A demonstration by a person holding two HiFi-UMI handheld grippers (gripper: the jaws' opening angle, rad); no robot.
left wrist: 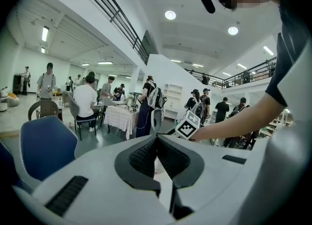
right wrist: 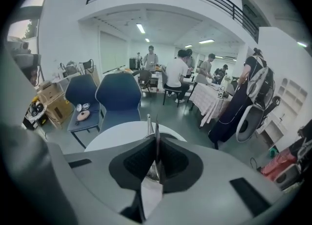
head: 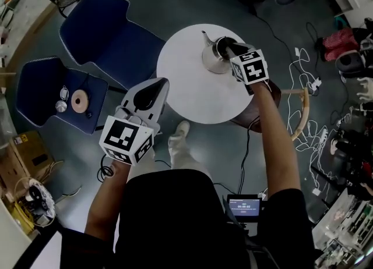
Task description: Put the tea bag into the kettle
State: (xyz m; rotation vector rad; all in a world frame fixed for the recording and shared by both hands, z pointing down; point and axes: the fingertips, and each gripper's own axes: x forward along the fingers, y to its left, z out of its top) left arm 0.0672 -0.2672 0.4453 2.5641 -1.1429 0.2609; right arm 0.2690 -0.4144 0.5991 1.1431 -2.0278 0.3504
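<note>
My right hand-held gripper (right wrist: 156, 143) is pinched shut on the tea bag (right wrist: 156, 124), a thin dark strip seen edge-on, just over the kettle (head: 211, 61) on the round bench (head: 175, 87). I judge this to be the drop step. Next I should centre over the opening and release. My left hand-held gripper (left wrist: 157, 141) hangs closed and empty by the bench edge.

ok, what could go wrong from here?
1. The tea bag sits edge-on in the right claw over the kettle; released off-centre, it may land on the table.
2. The left claw is well away from the kettle, so nothing steadies it if the right claw bumps it.
</note>
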